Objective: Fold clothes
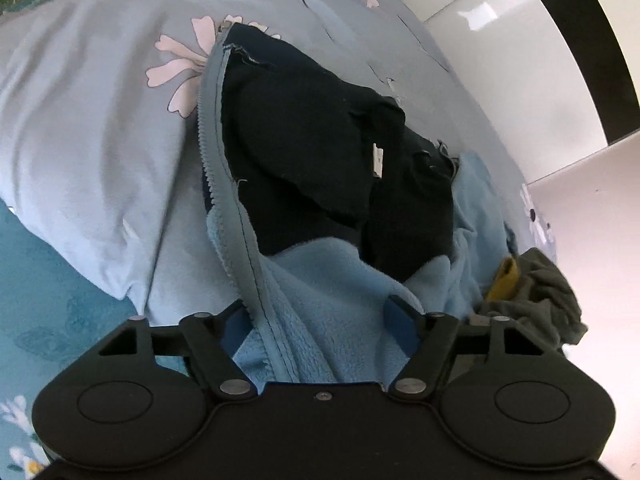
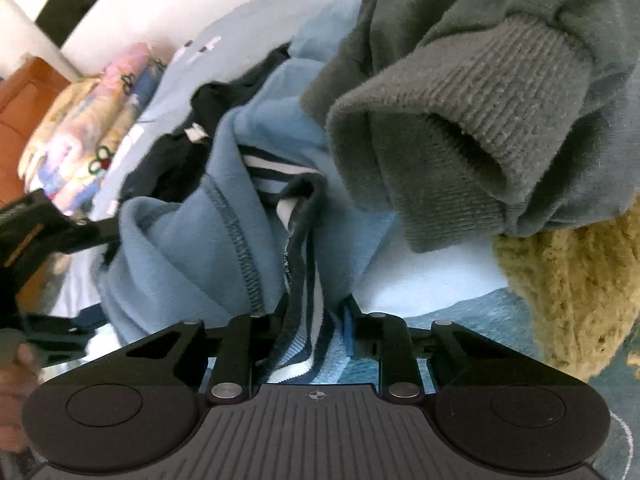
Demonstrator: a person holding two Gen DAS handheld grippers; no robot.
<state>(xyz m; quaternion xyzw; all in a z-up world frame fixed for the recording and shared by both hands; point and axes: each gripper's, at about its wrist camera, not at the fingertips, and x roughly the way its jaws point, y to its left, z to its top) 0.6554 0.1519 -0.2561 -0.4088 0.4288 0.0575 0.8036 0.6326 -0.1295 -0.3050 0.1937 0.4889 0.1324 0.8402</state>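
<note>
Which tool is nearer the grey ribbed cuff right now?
Right. The right tool sits just below the grey ribbed cuff, closed on the striped hem. The left tool straddles the blue fleece, farther off.

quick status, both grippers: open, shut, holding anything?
Left gripper: jaws apart, light blue fleece jacket between them; grip cannot be told.
Right gripper: shut on the jacket's striped hem.

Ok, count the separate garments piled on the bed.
4: a light blue fleece in front of both hand-held grippers, a black garment behind it, a grey-green sweatshirt to the right, a mustard knit under that. More may lie hidden.
</note>
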